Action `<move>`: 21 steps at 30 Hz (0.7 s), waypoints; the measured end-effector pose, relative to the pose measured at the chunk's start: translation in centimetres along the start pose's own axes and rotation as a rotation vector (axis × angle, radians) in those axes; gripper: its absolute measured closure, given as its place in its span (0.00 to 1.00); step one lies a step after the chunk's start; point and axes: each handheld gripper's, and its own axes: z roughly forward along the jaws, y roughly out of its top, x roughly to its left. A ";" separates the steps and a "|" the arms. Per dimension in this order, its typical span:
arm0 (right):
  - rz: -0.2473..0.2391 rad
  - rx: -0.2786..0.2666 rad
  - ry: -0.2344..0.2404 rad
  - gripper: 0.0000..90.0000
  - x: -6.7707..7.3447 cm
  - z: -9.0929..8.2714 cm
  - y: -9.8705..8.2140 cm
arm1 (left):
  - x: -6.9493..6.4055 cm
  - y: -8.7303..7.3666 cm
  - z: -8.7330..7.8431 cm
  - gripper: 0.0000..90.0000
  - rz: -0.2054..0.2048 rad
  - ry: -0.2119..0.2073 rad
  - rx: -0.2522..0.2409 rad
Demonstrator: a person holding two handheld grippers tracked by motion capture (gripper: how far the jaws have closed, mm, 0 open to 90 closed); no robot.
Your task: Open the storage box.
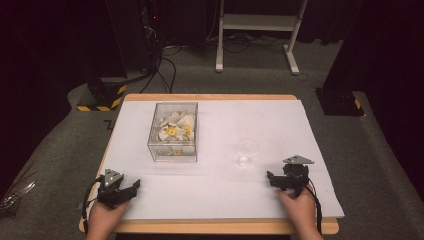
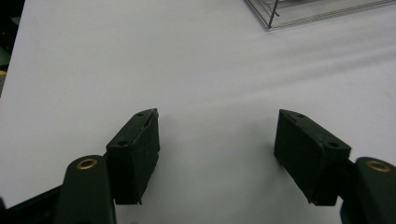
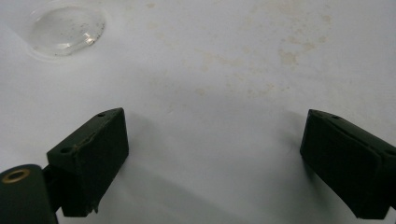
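Left gripper [image 1: 131,187] and right gripper [image 1: 274,179] rest at the near table edge, jaws spread, holding nothing. The glass [image 1: 247,152] stands upright just ahead of the right gripper; the clear box [image 1: 173,132] sits well left. Risk: a hasty approach could topple the glass (smooth, light-looking).

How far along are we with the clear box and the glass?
Nothing looks done yet: the clear plastic box holds white and yellow pieces, and the small clear glass looks empty. Nothing is in hand; the left hand-held gripper and right hand-held gripper are open, near the table edge. All handling remains.
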 end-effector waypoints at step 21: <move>0.006 0.004 0.003 0.09 0.0 0.0 0.0 | 0.0 0.2 0.1 0.31 0.006 -0.010 0.014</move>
